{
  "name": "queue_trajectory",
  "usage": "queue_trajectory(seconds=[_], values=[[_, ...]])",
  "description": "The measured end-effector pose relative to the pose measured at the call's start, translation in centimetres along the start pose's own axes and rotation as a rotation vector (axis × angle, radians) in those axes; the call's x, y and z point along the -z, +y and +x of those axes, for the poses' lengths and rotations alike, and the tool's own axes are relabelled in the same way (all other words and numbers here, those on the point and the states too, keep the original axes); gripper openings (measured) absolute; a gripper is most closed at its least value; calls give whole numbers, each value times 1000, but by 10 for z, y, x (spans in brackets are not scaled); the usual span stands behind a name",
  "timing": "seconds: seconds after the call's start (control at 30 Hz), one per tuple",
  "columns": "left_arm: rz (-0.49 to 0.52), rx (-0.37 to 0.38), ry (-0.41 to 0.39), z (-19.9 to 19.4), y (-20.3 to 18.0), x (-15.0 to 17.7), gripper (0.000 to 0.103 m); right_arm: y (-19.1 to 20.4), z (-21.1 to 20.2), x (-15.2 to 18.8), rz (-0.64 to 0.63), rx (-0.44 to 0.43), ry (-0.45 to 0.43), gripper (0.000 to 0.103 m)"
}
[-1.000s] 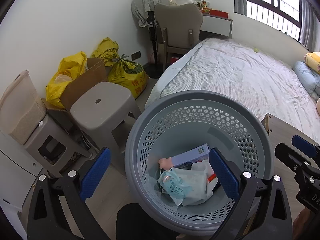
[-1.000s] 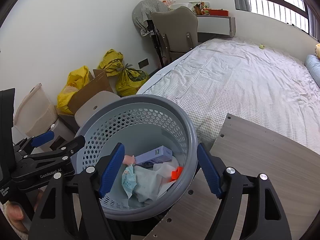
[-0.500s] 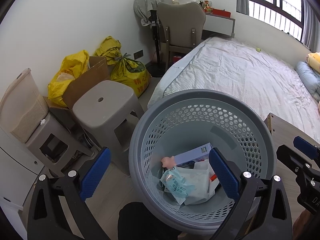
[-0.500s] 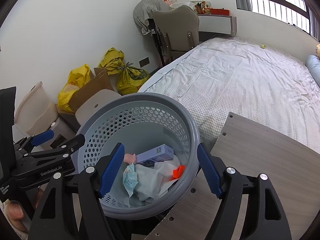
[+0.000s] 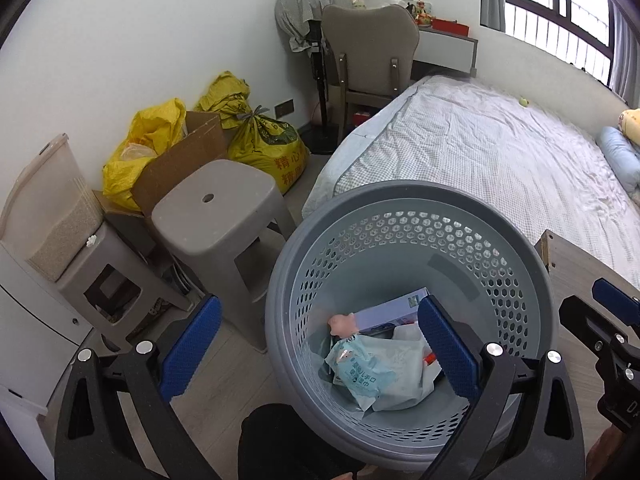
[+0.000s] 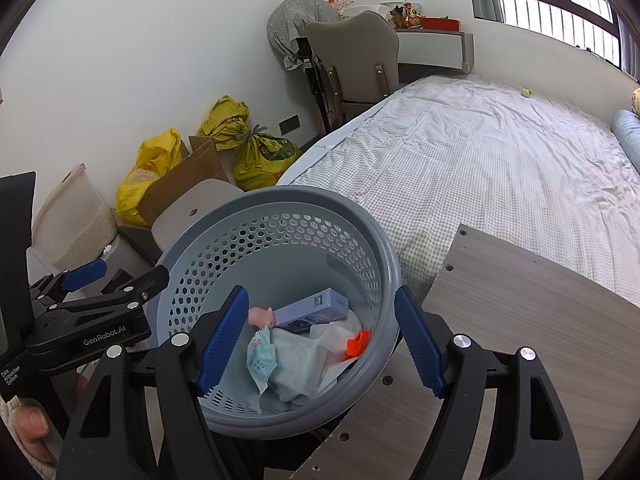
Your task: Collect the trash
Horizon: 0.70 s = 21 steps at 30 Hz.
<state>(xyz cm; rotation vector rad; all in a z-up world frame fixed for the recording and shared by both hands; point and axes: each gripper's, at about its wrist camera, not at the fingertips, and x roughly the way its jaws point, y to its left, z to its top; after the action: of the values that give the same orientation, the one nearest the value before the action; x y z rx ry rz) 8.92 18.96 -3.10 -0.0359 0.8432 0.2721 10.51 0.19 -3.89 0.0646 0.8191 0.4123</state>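
Far left: a rice bin (image 5: pixel 48 216) on a small cabinet, yellow bags (image 5: pixel 152 140) and a cardboard box (image 5: pixel 188 156) by the wall, a grey stool (image 5: pixel 216 204) just in front. Left gripper (image 5: pixel 316 344) is released, jaws wide, nothing between the pads; it hangs over the near-left rim of the grey basket (image 5: pixel 400 208). The basket sits centre, between the stool and a wooden board (image 6: pixel 520 300), with the bed (image 6: pixel 500 160) beyond. The trash is inside on the bottom: a pale blue wrapper (image 5: pixel 360 372), crumpled white paper (image 6: pixel 304 364), a flat box (image 6: pixel 312 308), a small pink piece (image 5: pixel 342 322) and an orange cap (image 6: pixel 358 344). Right gripper (image 6: pixel 320 344) is also released and empty; its jaws straddle the near-right wall of the basket, one finger over the inside and one outside, above the board. Nothing loose is visible on the board or the floor nearby, so collecting looks close to done, apart from a small green ball (image 6: pixel 526 92) far off on the bed, which may not be trash. Risks: the basket looks tilted, possibly leaning on the board edge, so a nudge from either finger could tip it and spill the load. If the right jaws close here they bite the rim, not trash. The wrapper and paper are light and could snag on a pad during withdrawal and drag out.
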Motion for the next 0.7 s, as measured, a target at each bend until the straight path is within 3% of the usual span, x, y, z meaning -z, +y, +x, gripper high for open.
queue_trajectory(seconds=[0.7], values=[[0,-3,3,2,0,-1,97,0,1,0,2,-2,1,72]])
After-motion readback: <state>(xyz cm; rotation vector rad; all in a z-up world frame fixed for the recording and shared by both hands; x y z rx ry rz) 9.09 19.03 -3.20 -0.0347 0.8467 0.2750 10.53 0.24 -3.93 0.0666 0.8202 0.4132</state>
